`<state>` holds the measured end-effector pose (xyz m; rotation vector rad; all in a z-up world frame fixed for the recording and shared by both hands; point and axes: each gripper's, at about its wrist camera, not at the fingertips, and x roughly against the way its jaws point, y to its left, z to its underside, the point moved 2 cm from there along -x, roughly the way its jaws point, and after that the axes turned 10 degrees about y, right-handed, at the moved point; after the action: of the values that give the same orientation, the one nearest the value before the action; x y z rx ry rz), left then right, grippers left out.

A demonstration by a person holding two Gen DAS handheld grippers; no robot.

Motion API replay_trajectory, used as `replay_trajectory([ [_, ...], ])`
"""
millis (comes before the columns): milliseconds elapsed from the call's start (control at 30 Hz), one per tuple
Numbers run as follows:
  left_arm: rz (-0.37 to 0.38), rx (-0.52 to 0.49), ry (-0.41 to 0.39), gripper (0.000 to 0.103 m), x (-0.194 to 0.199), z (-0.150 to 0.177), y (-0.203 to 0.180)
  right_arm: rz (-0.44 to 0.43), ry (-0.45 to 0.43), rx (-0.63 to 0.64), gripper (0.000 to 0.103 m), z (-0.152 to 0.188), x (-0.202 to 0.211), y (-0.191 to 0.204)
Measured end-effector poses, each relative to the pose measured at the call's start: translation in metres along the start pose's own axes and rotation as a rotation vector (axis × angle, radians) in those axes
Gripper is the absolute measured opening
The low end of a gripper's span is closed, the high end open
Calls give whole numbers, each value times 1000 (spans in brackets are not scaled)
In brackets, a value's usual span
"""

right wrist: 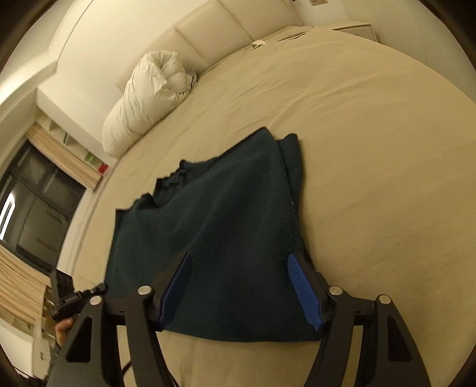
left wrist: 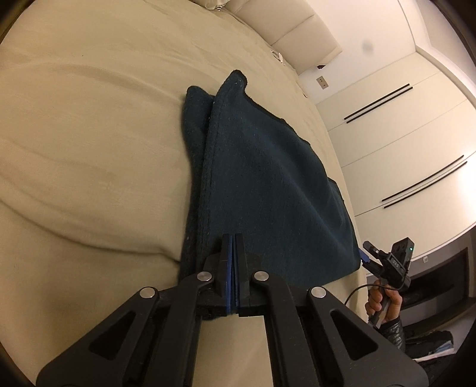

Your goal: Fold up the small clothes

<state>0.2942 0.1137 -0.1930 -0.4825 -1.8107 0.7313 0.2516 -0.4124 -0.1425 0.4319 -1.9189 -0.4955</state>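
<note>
A dark teal knitted garment (left wrist: 267,178) lies folded on the beige bed (left wrist: 89,134), a narrower layer showing along its left side. My left gripper (left wrist: 233,236) is shut at the garment's near left edge; the fabric rises in a ridge to its tips, so it looks pinched. In the right wrist view the same garment (right wrist: 223,208) spreads under my right gripper (right wrist: 238,257), whose blue pads (right wrist: 303,285) stand apart over the near right corner without pressing it. The right gripper (left wrist: 367,253) also shows at the cloth's far corner, held by a hand (left wrist: 383,300).
A rolled white duvet (right wrist: 148,95) lies at the head of the bed (right wrist: 372,148) beside the padded headboard (left wrist: 282,26). White wardrobe doors (left wrist: 401,148) stand past the bed's right edge, a dark window (right wrist: 35,208) on the other side. Bare sheet surrounds the garment.
</note>
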Motion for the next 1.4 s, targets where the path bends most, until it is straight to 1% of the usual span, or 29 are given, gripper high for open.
replay_trajectory([
  [100,2,8,9,0,-3,4,2,41,18,-3,42,2,-4,-3],
  [167,0,7,-3,0,-2,4,1,37,5,-16,41,3,-1,-6],
  [233,-13,6,-39,0,4,-1,0,25,-18,-31,41,4,6,-9],
  [333,52,16,-69,3,15,-9,0,-3,-40,-31,41,7,15,-11],
  [367,59,-5,-69,12,18,-11,-2,-11,-40,-28,41,7,16,-11],
  [400,54,-23,-67,32,21,-12,-3,-19,-37,-24,41,8,17,-11],
  [433,55,-36,-69,50,25,-13,-2,-23,-36,-19,42,9,17,-10],
  [467,62,-39,-77,82,28,-14,-1,-25,-35,-14,42,9,17,-9],
  [500,70,-44,-94,85,32,-13,0,-28,-34,-11,42,10,17,-8],
  [633,82,-104,-29,84,27,-15,-3,-43,-34,-22,43,10,17,-9],
  [667,84,-122,-12,77,24,-16,-5,-46,-35,-26,43,9,17,-10],
  [700,79,-132,6,67,20,-17,-6,-48,-36,-28,43,9,17,-10],
  [733,73,-136,21,63,17,-18,-5,-49,-37,-29,43,9,18,-10],
  [800,60,-138,47,43,9,-20,-3,-50,-37,-29,43,8,18,-10],
  [900,35,-159,76,33,0,-19,-4,-43,-36,-28,43,8,18,-11],
  [1000,21,-142,89,33,-5,-21,2,-43,-35,-39,43,7,19,-13],
  [1033,0,-122,78,33,-3,-22,5,-42,-36,-42,43,8,19,-13],
  [1100,-11,-102,49,33,3,-23,9,-48,-37,-40,43,8,20,-12],
  [1167,1,-79,39,33,6,-24,15,-46,-32,-32,43,8,20,-10],
  [1233,26,-91,59,33,4,-23,16,-47,-31,-33,43,7,19,-10],
  [1267,22,-98,71,33,2,-23,16,-48,-31,-33,43,7,18,-10],
  [1333,30,-102,96,39,-4,-22,16,-50,-31,-34,43,7,18,-10],
  [1367,49,-101,99,46,-6,-22,16,-51,-30,-34,43,7,18,-10],
  [1400,60,-99,99,47,-7,-22,16,-48,-29,-31,43,7,18,-8],
])
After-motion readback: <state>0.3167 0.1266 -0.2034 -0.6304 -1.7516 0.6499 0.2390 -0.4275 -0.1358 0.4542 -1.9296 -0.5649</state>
